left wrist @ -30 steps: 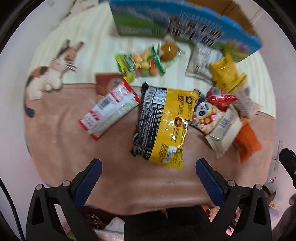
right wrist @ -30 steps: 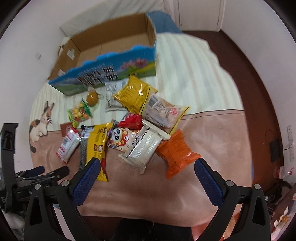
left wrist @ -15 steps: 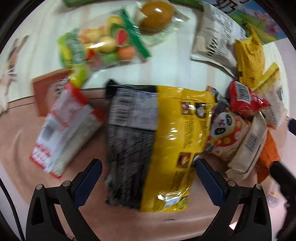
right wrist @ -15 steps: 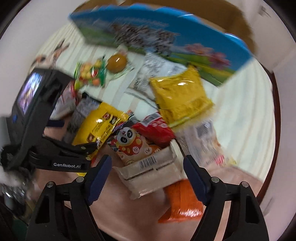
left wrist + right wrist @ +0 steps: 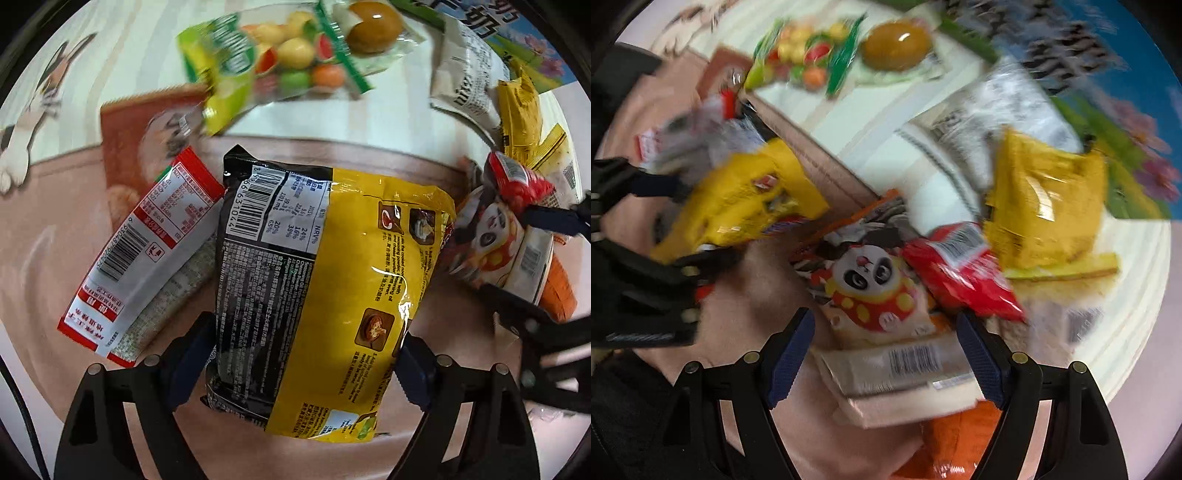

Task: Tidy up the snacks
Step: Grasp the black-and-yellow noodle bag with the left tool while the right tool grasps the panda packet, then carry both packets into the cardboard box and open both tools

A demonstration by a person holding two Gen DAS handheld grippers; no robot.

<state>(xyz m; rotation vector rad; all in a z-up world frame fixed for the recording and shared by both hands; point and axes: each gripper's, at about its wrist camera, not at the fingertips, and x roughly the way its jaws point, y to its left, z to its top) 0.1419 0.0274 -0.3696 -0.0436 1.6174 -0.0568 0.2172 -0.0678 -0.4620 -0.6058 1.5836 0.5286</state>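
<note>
A yellow and black noodle packet [image 5: 317, 288] lies flat on the pink-brown mat [image 5: 55, 258]. My left gripper [image 5: 303, 360] points down over it, jaws closing, pads level with the packet's two long edges without squeezing it. In the right wrist view, that left gripper [image 5: 683, 221] straddles the same packet at the left. My right gripper [image 5: 886, 356] hangs over the snack pile, with a panda packet [image 5: 875, 288] and a beige barcode packet [image 5: 905, 369] between its open fingers. No pad visibly presses on them.
A red and white packet [image 5: 147, 258] lies left of the noodles, on a brown card [image 5: 129, 147]. Behind lie a fruit candy bag [image 5: 266, 62] and an egg pouch [image 5: 373, 26]. A red packet [image 5: 960, 266], yellow bag [image 5: 1045, 206], orange packet [image 5: 960, 443] and blue box [image 5: 1108, 74] crowd the right.
Both grippers have sunk towards the snacks. The left one narrowed around the noodle packet. The right one rolled, narrowed its jaws and came over the panda and beige packets.
</note>
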